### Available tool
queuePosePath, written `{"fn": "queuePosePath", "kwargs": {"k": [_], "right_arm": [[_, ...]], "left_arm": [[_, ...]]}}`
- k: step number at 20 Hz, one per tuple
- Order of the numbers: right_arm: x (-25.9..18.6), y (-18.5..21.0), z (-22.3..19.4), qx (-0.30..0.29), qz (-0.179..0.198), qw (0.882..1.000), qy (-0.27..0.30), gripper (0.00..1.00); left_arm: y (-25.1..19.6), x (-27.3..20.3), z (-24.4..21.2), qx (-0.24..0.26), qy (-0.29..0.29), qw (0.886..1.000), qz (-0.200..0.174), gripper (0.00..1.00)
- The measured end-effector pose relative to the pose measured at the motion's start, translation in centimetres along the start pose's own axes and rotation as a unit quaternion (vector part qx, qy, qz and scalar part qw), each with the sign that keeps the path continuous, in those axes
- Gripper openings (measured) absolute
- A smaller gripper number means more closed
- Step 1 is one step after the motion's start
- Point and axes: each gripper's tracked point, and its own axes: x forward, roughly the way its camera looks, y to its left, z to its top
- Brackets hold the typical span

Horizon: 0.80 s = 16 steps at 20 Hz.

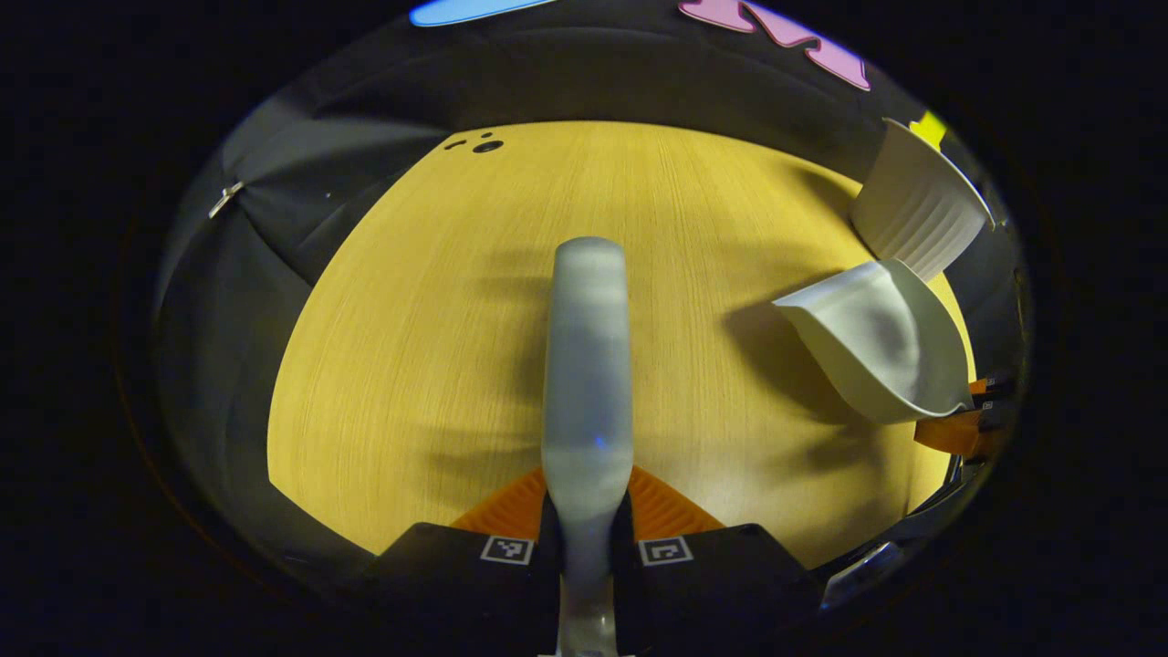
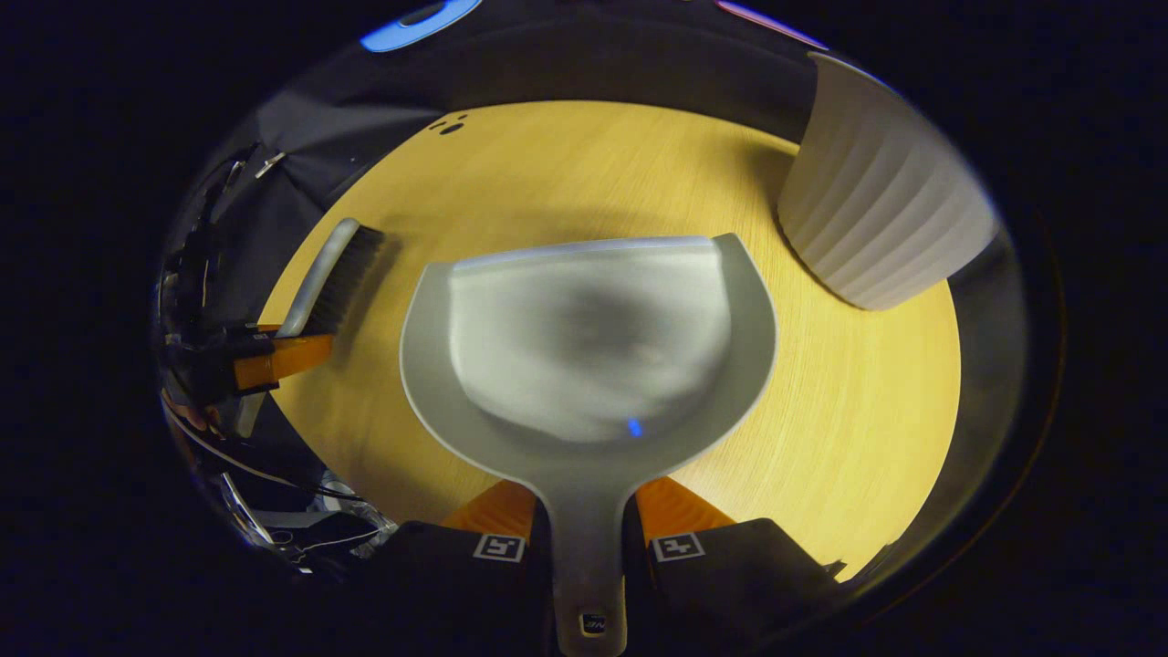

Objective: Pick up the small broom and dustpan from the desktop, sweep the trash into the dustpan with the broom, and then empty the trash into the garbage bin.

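Broom and dustpan both gripped over the wooden desktop (image 1: pixel 411 365).

The left gripper (image 1: pixel 585 525) has its 2 orange fingers (image 1: pixel 511 511) closed on the handle of the broom (image 1: pixel 587 365), whose grey back runs forward over the desk. The right gripper (image 2: pixel 584 525) clamps the handle of the dustpan (image 2: pixel 584 347), its scoop held above the desktop. In the right gripper view the broom's dark bristles show at left. The white ribbed garbage bin (image 2: pixel 881 210) stands at the far right, near the dustpan's front edge.
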Motion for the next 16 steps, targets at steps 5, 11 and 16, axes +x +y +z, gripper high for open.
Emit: {"fn": "queuePosePath", "kwargs": {"k": [5, 11, 16], "right_arm": [[1.0, -0.7, -0.5, 0.047, -0.001, 0.999, 0.018, 0.36], [2.2, 0.2, 0.5, 0.049, 0.006, 0.999, 0.018, 0.4], [2.6, 0.5, 0.7, 0.06, 0.009, 0.998, 0.019, 0.39]], "left_arm": [[0.0, 2.0, 0.9, 0.063, 0.027, 0.997, 0.031, 0.27], [-0.4, 2.4, 1.0, 0.085, 0.036, 0.995, 0.031, 0.3], [-1.1, 1.8, 0.5, 0.052, 0.031, 0.998, 0.006, 0.49]]}}
